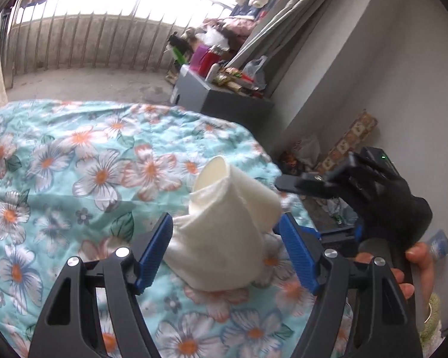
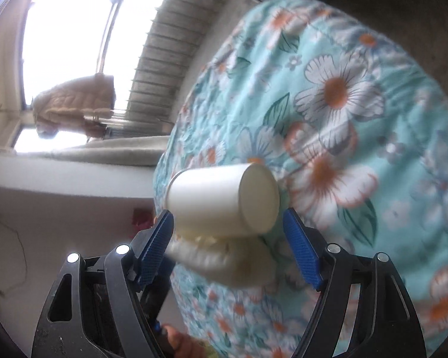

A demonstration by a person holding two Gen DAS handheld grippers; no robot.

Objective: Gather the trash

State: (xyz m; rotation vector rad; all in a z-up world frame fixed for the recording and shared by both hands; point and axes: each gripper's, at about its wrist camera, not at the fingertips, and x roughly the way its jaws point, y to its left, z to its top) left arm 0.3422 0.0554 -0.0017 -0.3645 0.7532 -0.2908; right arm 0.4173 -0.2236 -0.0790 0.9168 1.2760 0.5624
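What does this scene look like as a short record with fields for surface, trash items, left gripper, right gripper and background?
surface: turquoise floral bedspread
trash items: white paper cup lying on its side, partly wrapped by a crumpled white cloth or tissue
left gripper: open, blue pads either side of the cloth, not pressing
right gripper: open, pads flanking the cup and cloth, no visible contact
background: railing with bright window, grey box piled with clutter
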